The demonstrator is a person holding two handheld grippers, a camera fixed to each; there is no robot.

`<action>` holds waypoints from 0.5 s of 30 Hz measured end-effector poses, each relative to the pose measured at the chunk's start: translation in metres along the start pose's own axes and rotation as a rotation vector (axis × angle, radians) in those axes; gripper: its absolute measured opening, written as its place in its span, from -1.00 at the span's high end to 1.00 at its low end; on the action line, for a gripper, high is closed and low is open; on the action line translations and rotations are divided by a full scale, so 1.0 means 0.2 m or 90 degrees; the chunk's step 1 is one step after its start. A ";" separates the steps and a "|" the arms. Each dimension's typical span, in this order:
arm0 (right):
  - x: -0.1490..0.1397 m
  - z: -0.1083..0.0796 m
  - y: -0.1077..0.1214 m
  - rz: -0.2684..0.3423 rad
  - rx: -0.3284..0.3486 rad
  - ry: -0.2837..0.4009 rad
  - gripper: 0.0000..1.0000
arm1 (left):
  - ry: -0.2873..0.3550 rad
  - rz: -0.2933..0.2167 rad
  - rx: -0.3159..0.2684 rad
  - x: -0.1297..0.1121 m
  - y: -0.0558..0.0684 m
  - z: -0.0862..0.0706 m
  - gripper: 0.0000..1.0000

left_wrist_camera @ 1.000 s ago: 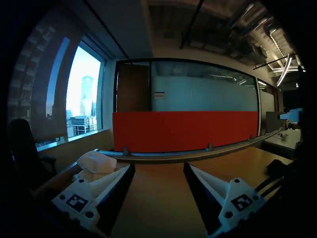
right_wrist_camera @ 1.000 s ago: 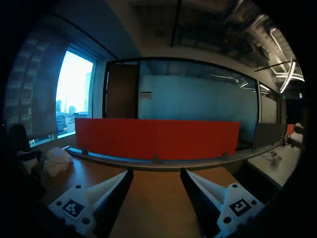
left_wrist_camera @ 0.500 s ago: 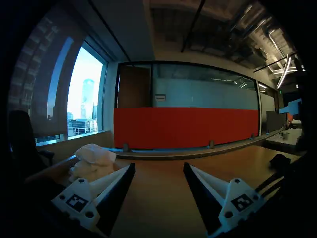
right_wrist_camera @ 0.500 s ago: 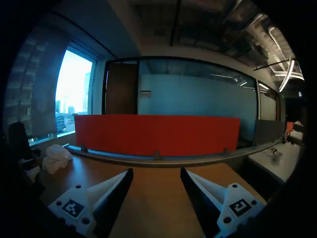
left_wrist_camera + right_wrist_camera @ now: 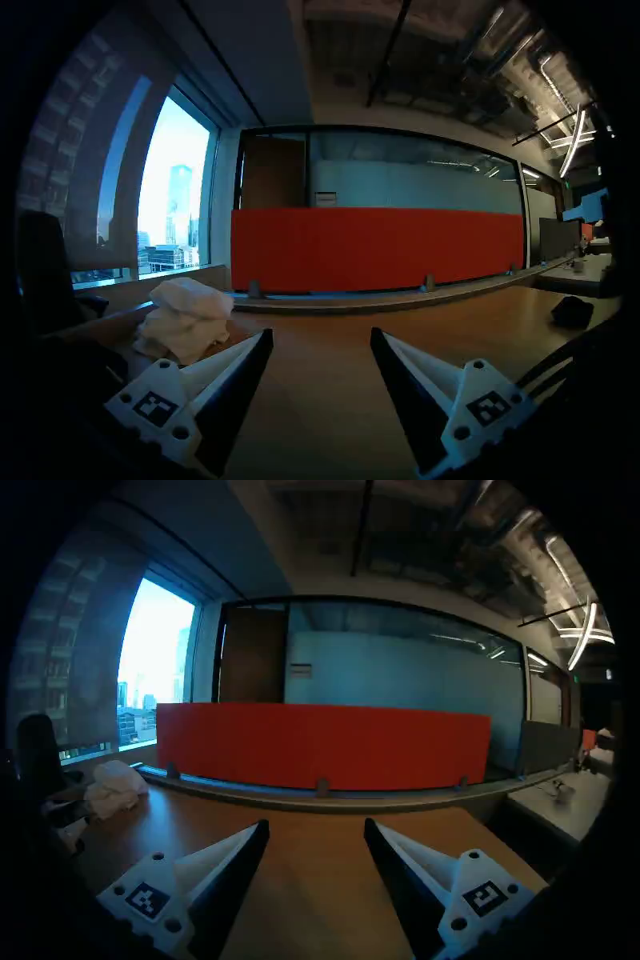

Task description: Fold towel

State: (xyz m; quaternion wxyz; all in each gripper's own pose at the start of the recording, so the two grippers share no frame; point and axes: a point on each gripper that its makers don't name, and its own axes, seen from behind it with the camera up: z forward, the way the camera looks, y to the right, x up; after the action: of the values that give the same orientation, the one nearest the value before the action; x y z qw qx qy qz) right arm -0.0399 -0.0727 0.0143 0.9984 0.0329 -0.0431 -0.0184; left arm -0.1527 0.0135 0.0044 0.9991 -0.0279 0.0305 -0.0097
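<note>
Lying crumpled in a pale heap, the towel [image 5: 186, 320] sits unfolded at the left end of the desk [image 5: 328, 400], on the window side. In the left gripper view it is near, just past the tip of the finger [image 5: 200, 384] on that side, and I cannot tell whether it touches it. In the right gripper view the towel [image 5: 116, 788] is smaller and farther off, well apart from the fingers, at the left edge of the desk [image 5: 316, 880].

The left gripper [image 5: 321, 332] hangs low over the wood with its two fingers spread wide and nothing between them. The right gripper [image 5: 316, 824] is the same: jaws wide apart, bare desktop in the gap, gripping nothing.

A small dark thing [image 5: 573, 310] lies on the desk far to the right in the left gripper view; I cannot tell what it is. Along the back edge of the desk stands a red divider [image 5: 376, 248], with a glass wall [image 5: 408, 184] behind it. A bright window [image 5: 172, 208] with city towers outside is on the left, and a dark chair [image 5: 40, 264] stands in front of it. Light strips [image 5: 574, 140] hang from the ceiling at upper right.
</note>
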 end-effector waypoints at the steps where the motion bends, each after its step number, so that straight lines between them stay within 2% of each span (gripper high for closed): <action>1: -0.01 0.00 0.00 -0.001 0.000 0.000 -0.84 | 0.000 -0.002 0.000 -0.01 0.00 0.00 -0.80; 15: -0.06 -0.01 0.03 -0.004 -0.005 -0.001 -0.84 | -0.011 -0.007 0.007 -0.13 0.00 -0.01 -0.80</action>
State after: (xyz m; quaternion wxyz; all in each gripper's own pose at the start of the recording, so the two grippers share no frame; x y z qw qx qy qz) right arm -0.0513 -0.0667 0.0127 0.9984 0.0291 -0.0440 -0.0219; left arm -0.1789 0.0131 0.0047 0.9994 -0.0225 0.0216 -0.0149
